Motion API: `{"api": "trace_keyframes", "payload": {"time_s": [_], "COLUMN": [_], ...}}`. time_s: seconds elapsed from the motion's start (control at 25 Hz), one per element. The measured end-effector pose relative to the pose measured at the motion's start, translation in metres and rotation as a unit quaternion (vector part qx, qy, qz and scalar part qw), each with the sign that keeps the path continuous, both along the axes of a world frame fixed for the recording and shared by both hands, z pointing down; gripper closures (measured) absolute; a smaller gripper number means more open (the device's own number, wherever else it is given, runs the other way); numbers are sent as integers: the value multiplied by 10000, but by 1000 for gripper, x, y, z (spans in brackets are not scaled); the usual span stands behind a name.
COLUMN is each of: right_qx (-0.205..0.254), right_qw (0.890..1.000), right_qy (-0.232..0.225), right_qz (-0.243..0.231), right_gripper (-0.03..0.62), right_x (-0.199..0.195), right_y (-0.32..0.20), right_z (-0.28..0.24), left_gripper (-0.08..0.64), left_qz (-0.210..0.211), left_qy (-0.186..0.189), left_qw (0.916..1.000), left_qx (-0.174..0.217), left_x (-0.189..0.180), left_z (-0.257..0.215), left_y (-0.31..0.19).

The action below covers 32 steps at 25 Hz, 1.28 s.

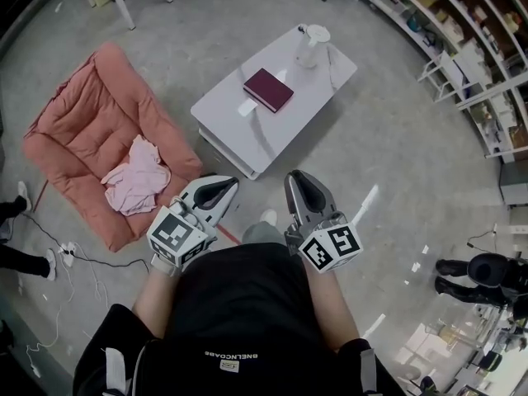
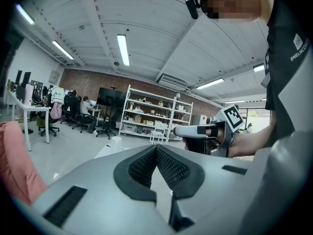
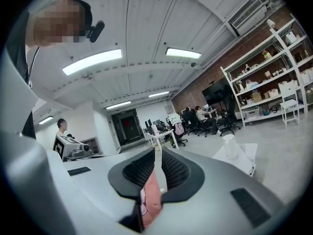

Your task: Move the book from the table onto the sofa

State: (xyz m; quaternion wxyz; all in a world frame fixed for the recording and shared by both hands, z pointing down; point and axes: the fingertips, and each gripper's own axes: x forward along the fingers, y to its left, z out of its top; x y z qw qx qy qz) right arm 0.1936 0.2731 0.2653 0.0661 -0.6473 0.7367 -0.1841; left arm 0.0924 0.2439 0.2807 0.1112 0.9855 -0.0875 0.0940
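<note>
The book (image 1: 268, 89), dark red and closed, lies flat on the white table (image 1: 235, 134), near its middle, beside a small slip of paper. A white jug (image 1: 312, 44) stands at the far end of the same table.

Both grippers are held close to the person's body, well short of the table. The left gripper (image 1: 216, 193) is clenched, its jaws together with nothing between them. The right gripper (image 1: 304, 190) is likewise clenched and empty; the pink seen through its jaw gap in the right gripper view is only the sofa behind. In the head view the book sits ahead of both grippers, well apart from them, roughly in line with the space between the two.

The pink sofa (image 1: 82, 130) lies on the floor to the left of the left gripper, with a pale pink cloth (image 1: 136, 176) on its seat.
</note>
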Motion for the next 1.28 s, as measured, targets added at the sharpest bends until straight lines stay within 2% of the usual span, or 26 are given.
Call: {"api": "trace_keyframes", "payload": {"time_s": [0.76, 1.04, 1.28], "right_qx": [-30, -69, -26], "right_qw": [9983, 9982, 9981], "right_qy": [-244, -409, -486], "right_qz": [-529, -441, -372], "right_gripper": [531, 531, 531], "right_x": [169, 216, 226], "right_y": [-22, -13, -11], "right_z": [9, 14, 17], "left_gripper": [546, 545, 545], "left_qz": [-830, -1140, -1301], "left_qy": [-379, -573, -616], "left_qw": [9957, 9916, 9895], "left_qx": [131, 196, 115], "left_x": [148, 165, 164], "left_z": [7, 8, 13], "left_y": [-22, -23, -28]}}
